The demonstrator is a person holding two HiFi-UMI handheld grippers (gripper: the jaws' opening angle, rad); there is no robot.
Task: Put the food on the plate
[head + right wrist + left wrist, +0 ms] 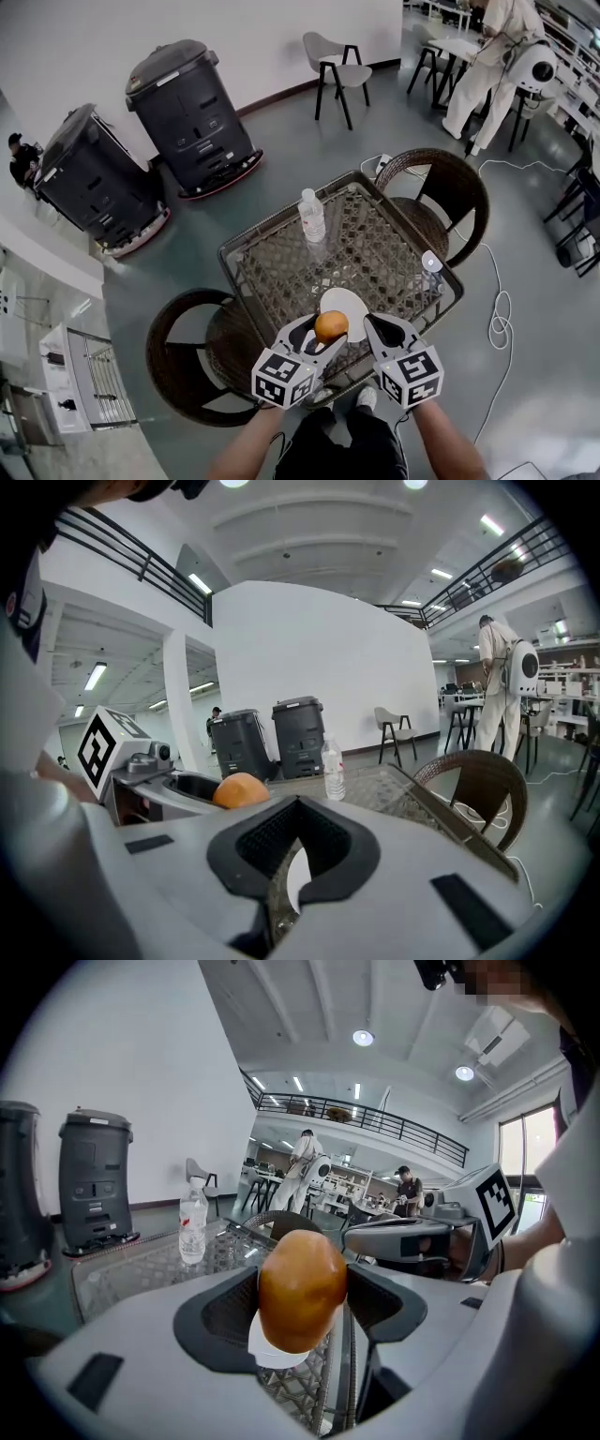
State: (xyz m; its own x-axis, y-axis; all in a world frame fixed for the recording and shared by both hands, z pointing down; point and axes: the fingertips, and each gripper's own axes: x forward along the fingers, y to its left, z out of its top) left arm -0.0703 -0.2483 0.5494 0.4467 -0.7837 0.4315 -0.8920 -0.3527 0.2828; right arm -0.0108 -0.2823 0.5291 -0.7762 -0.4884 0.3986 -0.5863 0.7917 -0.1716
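Observation:
A round orange food item [331, 324] is clamped between the jaws of my left gripper [328, 339], just above the near edge of a white plate [349, 302]. In the left gripper view the orange food [302, 1288] fills the gap between the black pads, and the plate's rim [279, 1354] shows right below it. My right gripper [378, 330] hovers beside the food on its right, holding nothing. Its pads [323, 850] are nearly together, and a sliver of the plate [298, 878] shows through the slit between them. Both grippers are over the front edge of the wicker-and-glass table [281, 272].
A clear water bottle [312, 216] stands near the table's far side and a small clear object [431, 263] at its right edge. Brown wicker chairs [448, 192] [187, 352] flank the table. Two black bins [192, 112] stand by the wall, and a white cable [497, 319] lies on the floor.

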